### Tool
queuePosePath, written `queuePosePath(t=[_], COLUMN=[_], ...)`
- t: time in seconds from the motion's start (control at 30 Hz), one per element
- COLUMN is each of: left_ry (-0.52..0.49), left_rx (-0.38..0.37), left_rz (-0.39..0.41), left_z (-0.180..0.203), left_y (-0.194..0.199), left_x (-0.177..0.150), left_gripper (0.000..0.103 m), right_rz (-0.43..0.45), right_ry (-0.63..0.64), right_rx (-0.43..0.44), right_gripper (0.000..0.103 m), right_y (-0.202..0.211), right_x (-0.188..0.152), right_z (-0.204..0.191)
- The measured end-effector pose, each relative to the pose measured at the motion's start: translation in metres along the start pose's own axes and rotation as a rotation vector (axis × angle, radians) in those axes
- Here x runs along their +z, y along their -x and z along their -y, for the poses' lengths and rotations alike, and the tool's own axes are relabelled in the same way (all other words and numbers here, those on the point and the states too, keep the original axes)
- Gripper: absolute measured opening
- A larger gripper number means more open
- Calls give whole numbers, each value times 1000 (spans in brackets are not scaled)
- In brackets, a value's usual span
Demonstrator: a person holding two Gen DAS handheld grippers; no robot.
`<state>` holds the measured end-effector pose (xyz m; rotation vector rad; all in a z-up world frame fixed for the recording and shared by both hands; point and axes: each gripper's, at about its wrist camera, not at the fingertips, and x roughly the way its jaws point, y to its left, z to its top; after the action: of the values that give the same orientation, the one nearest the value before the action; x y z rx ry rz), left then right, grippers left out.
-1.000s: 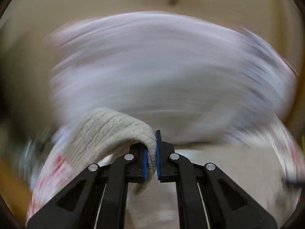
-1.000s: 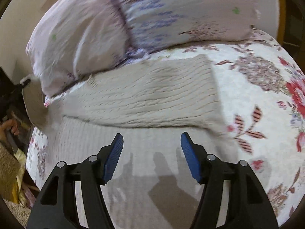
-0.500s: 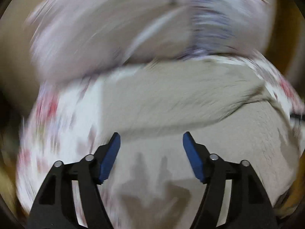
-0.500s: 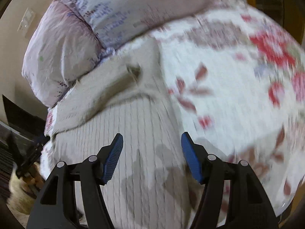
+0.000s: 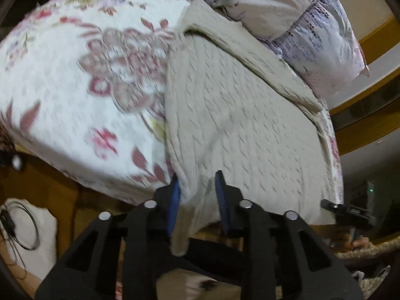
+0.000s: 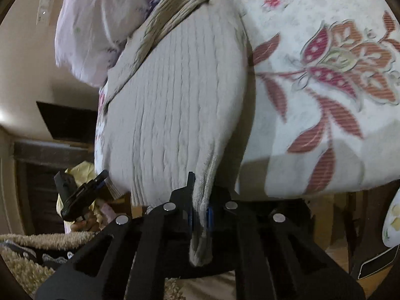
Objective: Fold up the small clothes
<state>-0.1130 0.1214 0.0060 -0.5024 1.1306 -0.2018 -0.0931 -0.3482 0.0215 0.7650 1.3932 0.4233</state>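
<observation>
A beige knitted garment [image 5: 240,115] lies spread on a floral bedspread [image 5: 75,80], its far part folded over near the pillows. My left gripper [image 5: 197,195] is at the garment's near left corner, which hangs between its blue pads; the jaws stand partly apart around it. In the right wrist view the same garment [image 6: 175,95] runs up the bed. My right gripper [image 6: 200,212] is shut on its near right corner, with a strip of knit hanging down between the pads. The other gripper shows at the far edge in each view, at the right in the left wrist view [image 5: 345,210] and at the left in the right wrist view [image 6: 80,195].
Two pale patterned pillows [image 5: 312,25] lie at the head of the bed beyond the garment. The bed's near edge drops to a wooden frame [image 5: 50,190] and a shaggy rug [image 6: 30,250]. A white bag with a cable [image 5: 22,235] sits low left.
The left gripper let go of the folded knit edge it held a second ago. Both grippers dropped to the garment's near corners. The right has shut on its corner; the left has narrowed around its own.
</observation>
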Motion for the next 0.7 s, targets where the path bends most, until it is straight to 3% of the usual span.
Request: queuePosePath(t=[0.1, 0.23, 0.37, 0.47, 0.53, 0.57, 0.6, 0.63, 0.7], left_ry=[16, -40, -90, -81, -39, -7, 10, 4, -16], left_rx=[-47, -170, -230, -148, -102, -77, -48, -30, -17], left_rz=[-28, 8, 184, 274, 233, 184, 167, 165, 146], left_z=[5, 30, 54, 58, 51, 43, 36, 27, 11], left_y=[-3, 9, 17, -6, -24, -36, -40, -42, -44], left_x=[3, 45, 154, 236, 262, 270, 271, 266, 250], left_gripper=[9, 8, 8, 13, 18, 27, 46, 55, 62], right_rz=[42, 202, 399, 518, 507, 496, 494, 492, 499], right_ry=[11, 20, 3, -69, -136, -187, -216, -214, -168], right_rx=[78, 224, 276, 206, 108, 73, 98, 116, 45], right_gripper=[8, 8, 8, 12, 56, 58, 59, 68, 77], right_y=[3, 24, 36, 27, 12, 5, 2, 1, 0], right_x=[12, 59, 145, 217, 242, 247, 243, 236, 220], right_z=[-13, -42, -68, -64, -54, -49, -44, -42, -38])
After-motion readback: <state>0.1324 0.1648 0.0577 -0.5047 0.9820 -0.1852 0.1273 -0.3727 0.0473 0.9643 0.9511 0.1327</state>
